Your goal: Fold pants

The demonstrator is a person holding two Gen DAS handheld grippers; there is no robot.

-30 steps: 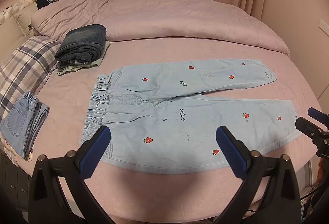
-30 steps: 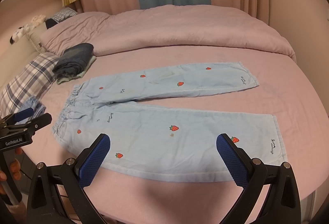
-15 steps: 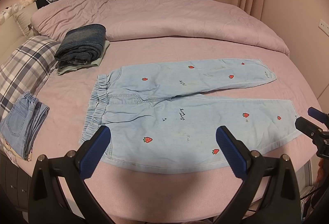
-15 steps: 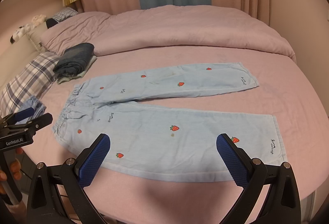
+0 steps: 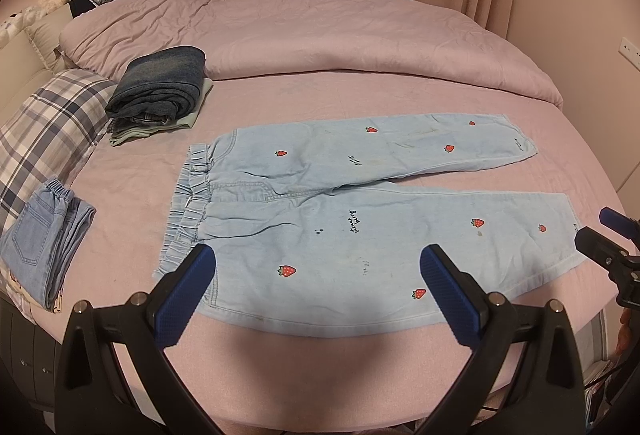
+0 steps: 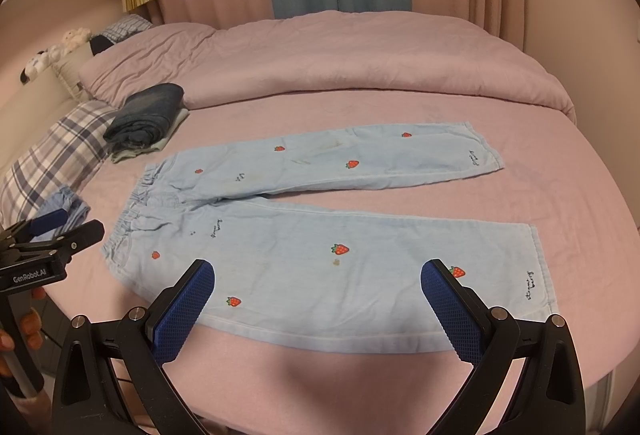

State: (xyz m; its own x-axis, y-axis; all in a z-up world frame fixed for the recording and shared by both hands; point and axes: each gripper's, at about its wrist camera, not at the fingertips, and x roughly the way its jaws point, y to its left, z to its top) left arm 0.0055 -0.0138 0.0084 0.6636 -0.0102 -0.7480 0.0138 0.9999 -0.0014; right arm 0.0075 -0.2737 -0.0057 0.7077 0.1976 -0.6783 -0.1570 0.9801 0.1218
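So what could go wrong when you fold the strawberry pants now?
The light blue strawberry pants lie flat with legs splayed apart, so folding one leg over may leave them crooked. Their near hem sits close to the pink bed's edge, so a tug might slide them off. Both the left gripper and right gripper are open, holding nothing.

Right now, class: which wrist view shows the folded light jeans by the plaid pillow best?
The left wrist view: the folded light jeans show whole, back pocket visible. In the right wrist view only a corner shows behind the left gripper.
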